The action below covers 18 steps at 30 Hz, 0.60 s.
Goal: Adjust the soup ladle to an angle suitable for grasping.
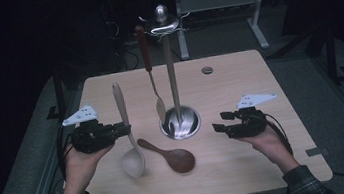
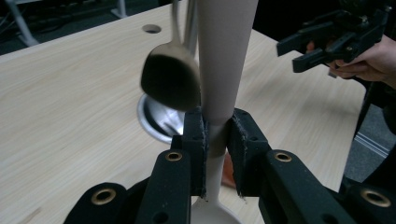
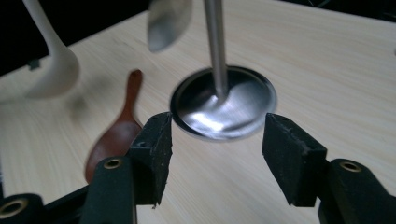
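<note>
a pale wooden table (image 1: pixel 250 167) with rounded corners is seen from above, its top bare apart from a small round grommet hole (image 1: pixel 207 70) near the far edge. around it the room is dark: grey floor is made out on both sides, and the white legs of another piece of furniture (image 1: pixel 256 25) are seen beyond the far edge, with cables on the floor beside them.

near the middle of the table a metal utensil stand (image 1: pixel 173 76) is set, a thin upright pole rising from a shiny round base (image 1: pixel 180 124) to a knob and hooks at the top. a spoon with a dark red handle (image 1: pixel 151 74) is hung from one hook, its metal bowl low beside the pole, just above the base. a brown wooden spoon (image 1: pixel 169 156) is laid flat on the table just in front of the base, between the two hands.

the white ladle (image 1: pixel 127 133) is held upright to the left of the stand, bowl down and handle up, lifted close over the table. the left gripper (image 2: pixel 216 140) is clamped on its handle, just above the bowl, the pads pressed on either side. the hung spoon and the stand are found right behind the ladle as looked at along that gripper.

the right gripper (image 3: pixel 217 144) is held to the right of the base, jaws parted with nothing between them, pointed at the base.
</note>
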Each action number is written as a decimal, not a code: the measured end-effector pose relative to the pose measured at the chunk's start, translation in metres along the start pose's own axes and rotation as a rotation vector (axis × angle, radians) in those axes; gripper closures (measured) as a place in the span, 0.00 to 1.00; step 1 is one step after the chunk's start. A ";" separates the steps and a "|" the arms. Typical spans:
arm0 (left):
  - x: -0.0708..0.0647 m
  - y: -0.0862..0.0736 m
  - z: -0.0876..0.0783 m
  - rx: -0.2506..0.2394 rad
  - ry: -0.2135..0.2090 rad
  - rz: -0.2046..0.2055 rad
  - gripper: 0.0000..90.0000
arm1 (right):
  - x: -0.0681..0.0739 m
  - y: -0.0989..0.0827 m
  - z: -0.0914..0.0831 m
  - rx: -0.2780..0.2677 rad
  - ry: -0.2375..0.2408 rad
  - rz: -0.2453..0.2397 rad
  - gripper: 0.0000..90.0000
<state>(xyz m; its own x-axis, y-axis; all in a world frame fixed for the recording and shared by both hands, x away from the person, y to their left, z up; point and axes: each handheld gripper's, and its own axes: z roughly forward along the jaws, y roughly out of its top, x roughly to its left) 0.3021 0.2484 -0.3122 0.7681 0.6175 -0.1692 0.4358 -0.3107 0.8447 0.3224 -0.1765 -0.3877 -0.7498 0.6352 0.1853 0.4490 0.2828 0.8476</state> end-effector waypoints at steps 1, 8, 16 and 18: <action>-0.002 0.002 0.003 -0.002 -0.004 -0.001 0.86 | 0.002 0.003 0.001 -0.006 0.006 -0.002 0.49; -0.015 0.010 0.022 -0.013 -0.005 0.001 0.86 | 0.019 0.027 0.010 -0.056 0.072 -0.027 0.59; -0.028 0.016 0.040 -0.009 0.000 0.025 0.86 | 0.036 0.056 0.014 -0.109 0.126 -0.059 0.61; -0.030 0.017 0.043 -0.008 0.000 0.027 0.86 | 0.041 0.063 0.015 -0.122 0.145 -0.064 0.62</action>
<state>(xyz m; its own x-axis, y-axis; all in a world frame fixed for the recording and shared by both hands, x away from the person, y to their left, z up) 0.3064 0.1931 -0.3149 0.7797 0.6088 -0.1461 0.4112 -0.3220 0.8528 0.3271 -0.1217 -0.3340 -0.8410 0.5060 0.1917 0.3430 0.2247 0.9121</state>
